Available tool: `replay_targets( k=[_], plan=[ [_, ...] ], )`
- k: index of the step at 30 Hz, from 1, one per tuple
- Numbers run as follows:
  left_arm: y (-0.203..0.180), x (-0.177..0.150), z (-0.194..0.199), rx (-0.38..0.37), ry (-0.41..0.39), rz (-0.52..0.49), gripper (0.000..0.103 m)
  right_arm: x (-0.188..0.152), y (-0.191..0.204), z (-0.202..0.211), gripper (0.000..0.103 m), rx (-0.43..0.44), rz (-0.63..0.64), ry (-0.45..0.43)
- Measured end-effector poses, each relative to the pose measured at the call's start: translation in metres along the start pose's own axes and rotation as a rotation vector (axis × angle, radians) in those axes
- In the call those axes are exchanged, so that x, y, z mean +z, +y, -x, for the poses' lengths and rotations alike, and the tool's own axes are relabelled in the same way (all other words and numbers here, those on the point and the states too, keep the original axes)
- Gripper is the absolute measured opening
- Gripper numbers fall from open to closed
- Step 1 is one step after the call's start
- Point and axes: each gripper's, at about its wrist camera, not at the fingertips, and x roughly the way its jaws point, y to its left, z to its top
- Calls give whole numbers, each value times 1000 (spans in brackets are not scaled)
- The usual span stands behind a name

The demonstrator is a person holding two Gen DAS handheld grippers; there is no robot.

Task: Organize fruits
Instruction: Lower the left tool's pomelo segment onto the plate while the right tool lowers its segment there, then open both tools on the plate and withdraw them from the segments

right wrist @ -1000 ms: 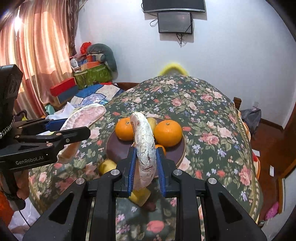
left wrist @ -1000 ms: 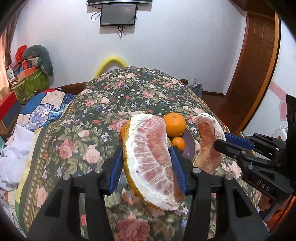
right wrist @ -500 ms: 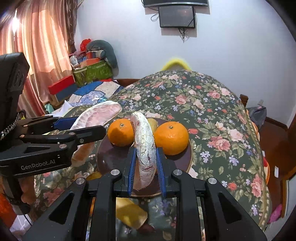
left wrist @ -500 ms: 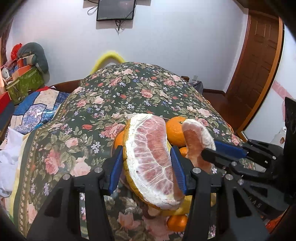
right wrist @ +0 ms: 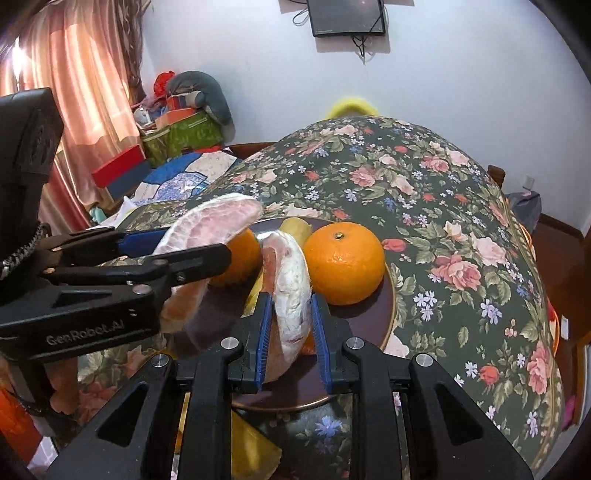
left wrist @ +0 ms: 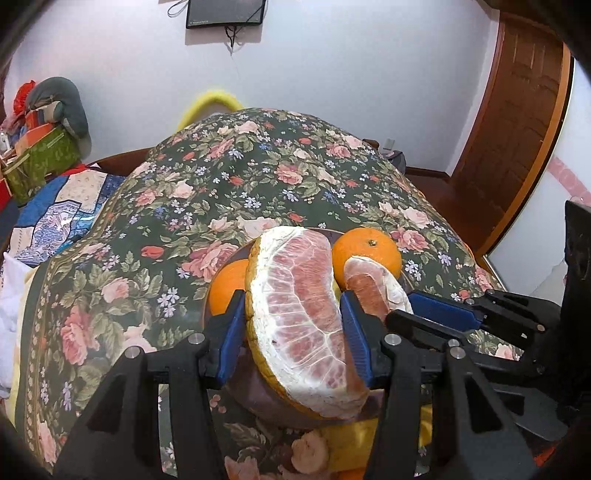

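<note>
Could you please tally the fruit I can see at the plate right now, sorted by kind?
Whole oranges: 2, one on the plate, one partly hidden.
Pomelo pieces: 2, the big wedge in the left gripper, the slim segment in the right gripper.
Total: 4

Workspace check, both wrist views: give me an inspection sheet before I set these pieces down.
Surface: floral tablecloth covering the table.
Job's things: dark plate holding two oranges; large pomelo wedge; thin pomelo segment.
Clutter: yellow peel scraps at the near edge.
Grippers: left gripper shut on the wedge; right gripper shut on the segment, both over the plate.
Cables: wires under the wall screen.
Surroundings: curtain, door.
</note>
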Motion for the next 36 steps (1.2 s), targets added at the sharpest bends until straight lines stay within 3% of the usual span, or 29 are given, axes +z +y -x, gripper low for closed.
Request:
replay_targets(
  k=[7,16,22,33,36],
  plan=[
    [-2,-2,-15,-7,41,-4,51,0,4,0,20,3,27,-1],
    [-1,2,-1,6,2,2,51,-2,5,4,20,-8,46,8],
    [1,0,15,13,-10,13,51,-4,7,15,29,-9,47,3],
    [-6,-20,56,42,-2,-12,51,-13,15,52,35,-27,60,-10],
    [-11,-29,67,46,1,-25,51,-17,17,62,42,-25,58,-13]
  ],
)
